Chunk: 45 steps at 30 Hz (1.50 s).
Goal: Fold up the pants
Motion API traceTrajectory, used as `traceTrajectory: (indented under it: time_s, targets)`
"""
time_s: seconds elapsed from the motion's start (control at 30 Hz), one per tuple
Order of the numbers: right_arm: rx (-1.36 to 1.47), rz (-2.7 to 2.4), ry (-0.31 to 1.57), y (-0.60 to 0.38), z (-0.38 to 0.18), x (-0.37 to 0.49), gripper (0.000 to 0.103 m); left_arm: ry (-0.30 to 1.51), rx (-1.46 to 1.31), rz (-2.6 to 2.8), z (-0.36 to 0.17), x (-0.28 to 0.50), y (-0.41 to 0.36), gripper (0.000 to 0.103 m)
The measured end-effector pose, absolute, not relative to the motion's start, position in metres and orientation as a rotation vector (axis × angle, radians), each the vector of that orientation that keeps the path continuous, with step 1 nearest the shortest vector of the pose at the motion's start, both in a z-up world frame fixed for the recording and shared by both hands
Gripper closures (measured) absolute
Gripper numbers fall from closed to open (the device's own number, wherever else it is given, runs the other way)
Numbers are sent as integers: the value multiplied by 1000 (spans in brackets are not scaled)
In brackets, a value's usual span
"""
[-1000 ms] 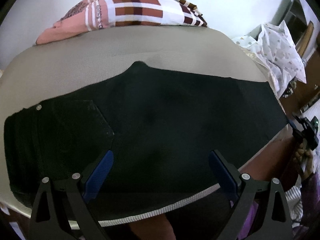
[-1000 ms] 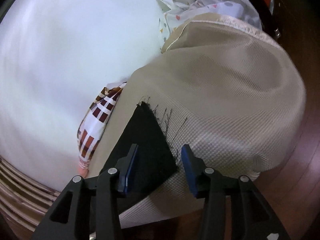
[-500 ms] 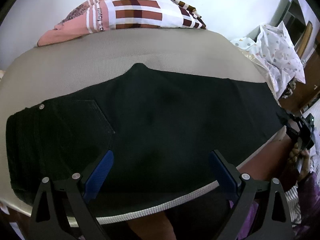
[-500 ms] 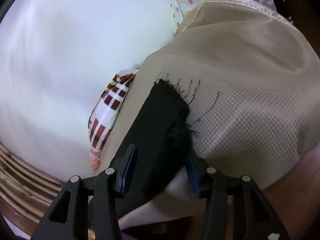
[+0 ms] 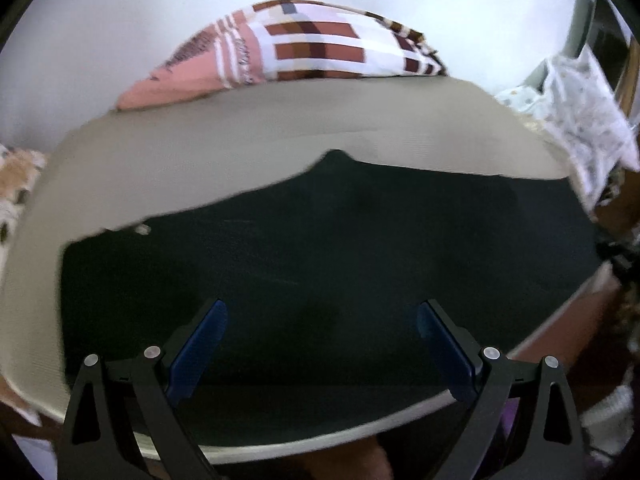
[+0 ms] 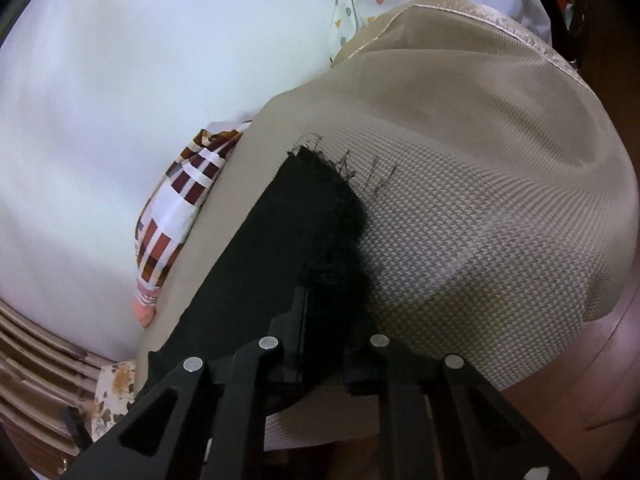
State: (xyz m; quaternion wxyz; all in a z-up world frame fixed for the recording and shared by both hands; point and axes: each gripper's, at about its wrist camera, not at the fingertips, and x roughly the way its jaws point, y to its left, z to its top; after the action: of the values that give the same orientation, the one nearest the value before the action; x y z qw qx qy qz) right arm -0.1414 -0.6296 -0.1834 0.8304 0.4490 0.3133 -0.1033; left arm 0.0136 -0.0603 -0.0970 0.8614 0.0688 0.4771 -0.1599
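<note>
Black pants [image 5: 340, 248] lie flat, folded lengthwise, across a beige woven pad [image 5: 240, 132]. My left gripper [image 5: 322, 312] hovers open over their near edge, its blue pads [image 5: 200, 344] wide apart and touching nothing. In the right wrist view the frayed leg end of the pants [image 6: 320, 208] is bunched up between the jaws of my right gripper [image 6: 326, 312]. Those jaws are closing and pinch the black cloth. Loose threads trail from the hem onto the pad [image 6: 480, 200].
A plaid brown, white and pink cloth [image 5: 312, 48] lies behind the pad against a white wall, also visible as the plaid cloth [image 6: 176, 216]. A white dotted sheet [image 5: 580, 112] is heaped at the right end. The pad's edge drops to a reddish-brown floor [image 6: 600, 380].
My right gripper slid forward over the frayed leg end and its jaws drew in on it, bunching the hem. The left gripper tipped slightly and stayed open.
</note>
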Motion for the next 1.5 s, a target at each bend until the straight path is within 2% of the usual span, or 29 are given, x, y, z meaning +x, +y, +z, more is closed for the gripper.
traceTrajectory:
  time_s: [0.43,0.9,1.5]
  targets:
    - [913,-248,689,-616,-161,-125,92,933,263,-261,-91,4,-55,7]
    - [853,-41,700,-539,-124,-61,91,962,241,-225,-97,5,-42,7]
    - [836,159,770,-453,-122,-6,91,1003,221,-198,-108,12,-29,7]
